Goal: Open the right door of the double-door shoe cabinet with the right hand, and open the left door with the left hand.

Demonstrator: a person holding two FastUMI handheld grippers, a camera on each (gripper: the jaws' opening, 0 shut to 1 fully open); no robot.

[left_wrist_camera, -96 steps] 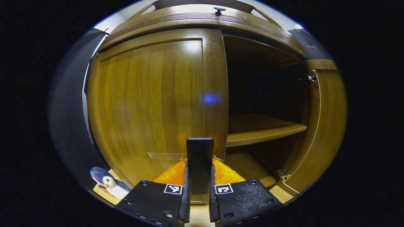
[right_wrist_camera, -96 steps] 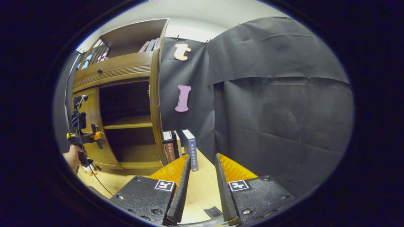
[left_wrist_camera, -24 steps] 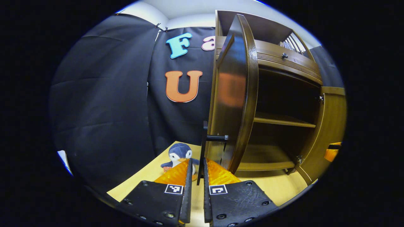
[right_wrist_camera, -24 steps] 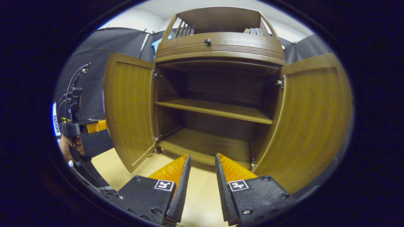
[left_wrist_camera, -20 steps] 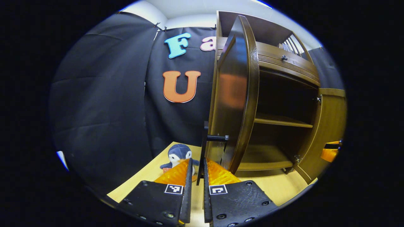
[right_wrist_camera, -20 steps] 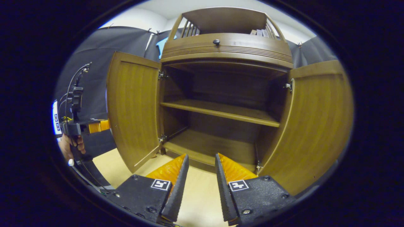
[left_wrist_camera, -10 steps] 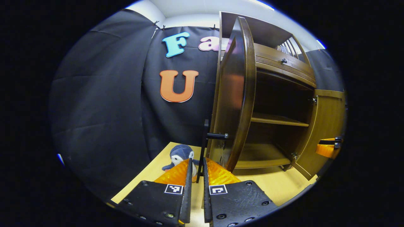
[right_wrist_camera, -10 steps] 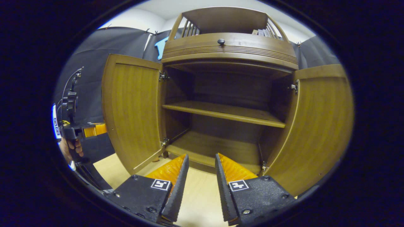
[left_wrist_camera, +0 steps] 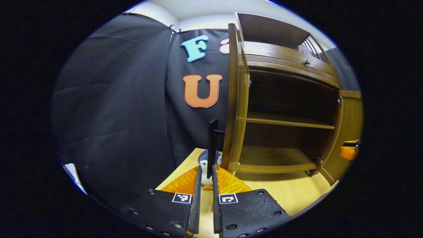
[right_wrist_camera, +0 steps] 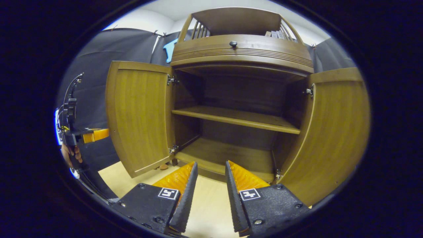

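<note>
The wooden shoe cabinet has both doors swung wide. In the right gripper view the left door and right door flank the bare shelf. In the left gripper view the left door is edge-on, with its black handle sticking out. My left gripper is just below the handle with a narrow gap; the handle's lower end stands between the tips and looks untouched. My right gripper hangs open and bare before the cabinet, and shows as the right gripper by the right door.
A plush penguin sits on the light wooden floor behind the left door. A hand holds the left gripper outside that door. Black cloth walls stand close on both sides. Books rest on the cabinet's top.
The left door has swung from closed to fully open. In the last half second the handle has drawn farther from my left fingers. The right gripper turned from the side wall to face the cabinet.
</note>
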